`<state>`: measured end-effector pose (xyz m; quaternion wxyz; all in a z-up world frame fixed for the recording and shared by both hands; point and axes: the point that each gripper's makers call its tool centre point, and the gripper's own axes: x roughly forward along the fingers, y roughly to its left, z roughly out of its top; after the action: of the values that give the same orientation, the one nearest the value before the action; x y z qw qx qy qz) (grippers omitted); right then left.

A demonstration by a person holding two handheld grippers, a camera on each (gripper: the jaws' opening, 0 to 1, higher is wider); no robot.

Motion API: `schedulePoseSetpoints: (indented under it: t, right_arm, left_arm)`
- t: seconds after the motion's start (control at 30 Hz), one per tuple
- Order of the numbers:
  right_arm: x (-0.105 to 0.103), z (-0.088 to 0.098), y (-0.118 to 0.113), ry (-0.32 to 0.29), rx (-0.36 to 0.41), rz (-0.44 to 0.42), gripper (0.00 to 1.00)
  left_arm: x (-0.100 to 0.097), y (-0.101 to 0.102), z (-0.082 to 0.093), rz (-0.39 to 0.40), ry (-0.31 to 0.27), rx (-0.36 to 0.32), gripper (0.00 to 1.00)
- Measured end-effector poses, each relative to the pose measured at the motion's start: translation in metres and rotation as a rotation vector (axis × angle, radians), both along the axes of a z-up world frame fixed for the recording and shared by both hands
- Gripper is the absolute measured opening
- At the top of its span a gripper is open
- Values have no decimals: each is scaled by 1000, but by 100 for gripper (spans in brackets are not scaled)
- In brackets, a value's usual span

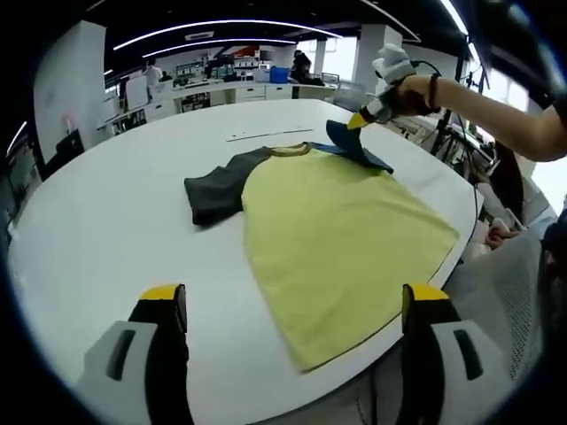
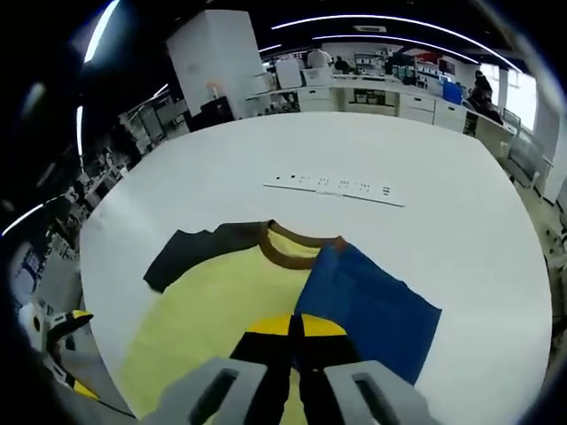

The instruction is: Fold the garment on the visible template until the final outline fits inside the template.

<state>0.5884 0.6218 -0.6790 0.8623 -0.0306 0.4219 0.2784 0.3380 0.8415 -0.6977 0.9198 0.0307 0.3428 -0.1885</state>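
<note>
A yellow T-shirt (image 1: 337,239) lies flat on the white table (image 1: 106,221), its hem toward the near edge. Its dark grey sleeve (image 1: 217,190) is spread out to the left. The blue sleeve (image 1: 350,142) is lifted off the table, and my right gripper (image 1: 359,119), held by a hand, is shut on it. In the right gripper view the shut jaws (image 2: 297,329) hold the blue sleeve (image 2: 368,310) over the yellow body (image 2: 221,301), beside the brown collar (image 2: 288,252) and grey sleeve (image 2: 204,248). My left gripper (image 1: 294,301) stands wide open above the hem, holding nothing.
A white strip with dark marks (image 2: 337,188) lies on the table beyond the collar. The shirt's hem reaches close to the table's rounded edge (image 1: 390,354). The person's arm (image 1: 496,106) reaches in from the right. Office desks (image 1: 239,88) line the back.
</note>
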Motion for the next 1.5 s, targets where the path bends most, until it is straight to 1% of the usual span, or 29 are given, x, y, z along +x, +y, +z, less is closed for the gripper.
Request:
schedulePoseSetpoints:
  t: [0.27,0.43,0.53,0.63,1.2,1.37,1.5]
  right_arm:
    - [-3,4,30,-6,12,39,0]
    - [-9,3,48,-8,11,73,0]
    - [-11,1,56,-9,-4,93,0]
    - [-13,1,64,-9,-2,109,0]
    - [-25,-2,96,-4,7,158,0]
    - [-26,-11,99,5,-13,165,0]
    - [-28,-22,101,20,-25,161,0]
  left_arm:
    - [-2,0,0,-1,5,-1,99]
    - [-3,-2,3,-7,-6,-11,99]
    - [-3,-1,2,-4,-3,-9,99]
    - [-4,0,1,0,1,-9,99]
    - [-9,5,-3,13,14,-9,99]
    - [-10,5,-2,15,11,-10,98]
    - [-13,6,-3,18,17,-10,98]
